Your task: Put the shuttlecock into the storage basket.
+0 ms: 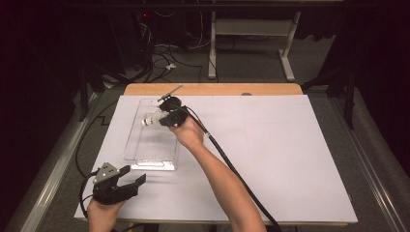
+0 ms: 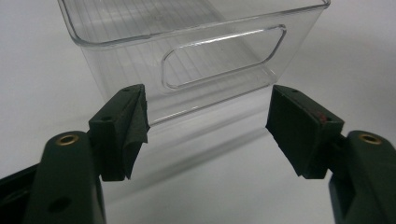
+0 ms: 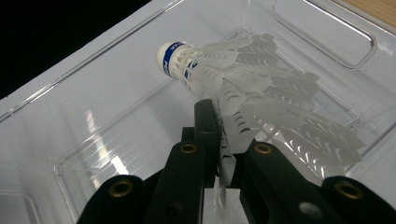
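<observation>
The right gripper point(image 3: 219, 140) is clamped on the skirt of a white plastic shuttlecock point(image 3: 243, 88), holding it over the far part of a clear plastic bin point(image 1: 150, 140). The shuttlecock has a rounded white cork head ringed by a blue band with lettering, and a translucent, slotted skirt that flares wide; its head points away from the gripper, slightly raised. In the high view it sits above the bin's far end point(image 1: 151, 119). The left gripper point(image 1: 126, 182), jaws spread wide and empty, hovers over the white tabletop point(image 1: 270, 159) just short of the bin's near wall with its handle cutout.
</observation>
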A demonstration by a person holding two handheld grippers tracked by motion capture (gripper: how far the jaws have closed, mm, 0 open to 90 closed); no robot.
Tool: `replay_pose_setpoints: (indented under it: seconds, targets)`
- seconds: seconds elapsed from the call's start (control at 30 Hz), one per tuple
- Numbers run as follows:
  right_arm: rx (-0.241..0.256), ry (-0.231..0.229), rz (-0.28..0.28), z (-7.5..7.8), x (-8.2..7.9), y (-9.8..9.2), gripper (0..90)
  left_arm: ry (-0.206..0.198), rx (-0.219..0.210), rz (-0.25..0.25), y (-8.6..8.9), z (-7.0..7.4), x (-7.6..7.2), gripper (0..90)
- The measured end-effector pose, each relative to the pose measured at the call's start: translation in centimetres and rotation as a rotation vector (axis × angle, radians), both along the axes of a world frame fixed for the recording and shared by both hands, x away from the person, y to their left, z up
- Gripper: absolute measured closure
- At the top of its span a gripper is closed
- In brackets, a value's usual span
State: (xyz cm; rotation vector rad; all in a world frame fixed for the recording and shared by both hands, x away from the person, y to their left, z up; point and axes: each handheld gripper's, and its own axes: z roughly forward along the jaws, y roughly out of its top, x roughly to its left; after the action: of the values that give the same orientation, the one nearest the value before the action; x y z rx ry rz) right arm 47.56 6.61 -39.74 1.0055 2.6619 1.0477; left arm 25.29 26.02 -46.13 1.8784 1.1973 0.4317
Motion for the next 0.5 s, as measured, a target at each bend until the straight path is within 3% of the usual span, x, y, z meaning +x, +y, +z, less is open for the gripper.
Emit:
replay_pose_setpoints:
  seconds: [0.5]
  targets:
    - [-0.053, 0.017, 0.019, -0.7, 0.0, 1.7, 88.0, 0.002, -0.003, -0.002, 0.0, 0.0, 0.0, 30.1]
